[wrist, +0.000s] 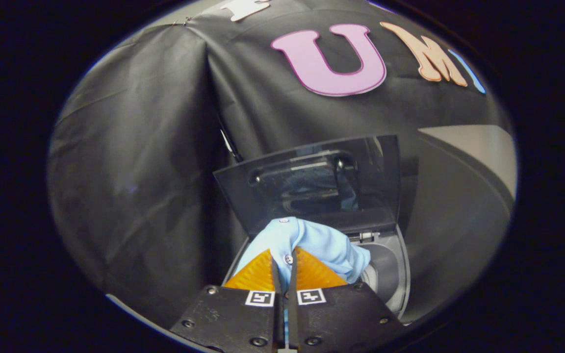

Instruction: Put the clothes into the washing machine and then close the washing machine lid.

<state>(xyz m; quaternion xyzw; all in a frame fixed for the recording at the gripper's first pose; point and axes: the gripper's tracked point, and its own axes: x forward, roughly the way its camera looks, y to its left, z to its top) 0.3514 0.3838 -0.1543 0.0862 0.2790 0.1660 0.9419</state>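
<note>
The gripper (284, 257) has two wedge-shaped fingers (258, 274) with ridged faces. Behind them sit two dark flat plates (233, 316) fastened with round screws (258, 341) at their corners. Each plate bears a small square black-and-white marker (260, 298) toward 12 o'clock, beside the narrow centre slot.

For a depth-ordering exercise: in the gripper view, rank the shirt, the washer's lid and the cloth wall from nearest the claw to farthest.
1. Shirt: pinched between the claw fingers.
2. Lid: raised open just beyond the shirt.
3. Wall: behind the washer, farthest.
</note>
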